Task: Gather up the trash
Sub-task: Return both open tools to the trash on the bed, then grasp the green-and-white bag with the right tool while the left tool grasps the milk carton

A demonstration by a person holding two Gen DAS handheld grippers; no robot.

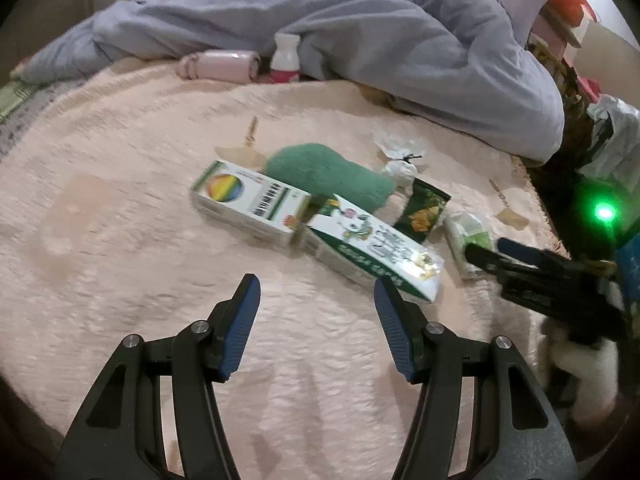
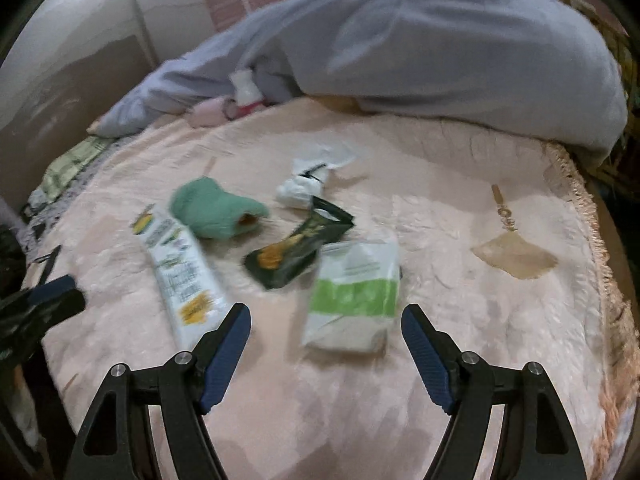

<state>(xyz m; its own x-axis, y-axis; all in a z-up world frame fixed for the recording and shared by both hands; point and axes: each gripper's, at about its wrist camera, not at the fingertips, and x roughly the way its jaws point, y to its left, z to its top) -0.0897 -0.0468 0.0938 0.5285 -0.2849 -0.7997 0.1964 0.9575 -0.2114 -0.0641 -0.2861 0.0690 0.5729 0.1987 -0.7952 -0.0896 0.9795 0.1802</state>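
Observation:
Trash lies scattered on a pink blanket (image 1: 120, 280). There is a white box with a rainbow disc (image 1: 248, 204), a long white-and-green carton (image 1: 376, 252) (image 2: 180, 268) and a dark green snack wrapper (image 1: 424, 212) (image 2: 296, 252). A white-and-green soft pack (image 1: 468, 240) (image 2: 356, 296) and a crumpled white bag (image 1: 400, 164) (image 2: 304, 184) lie there too. My left gripper (image 1: 316, 292) is open over bare blanket, just short of the carton. My right gripper (image 2: 326, 312) is open with the soft pack's near end between its fingertips, pads apart from it.
A green fuzzy cloth (image 1: 328, 176) lies among the trash. A lavender quilt (image 1: 360, 40) is heaped along the far side, with a pink pouch (image 1: 220, 64) and a small white bottle (image 1: 286, 60) at its edge. The blanket's fringed edge (image 2: 600, 240) runs down the right.

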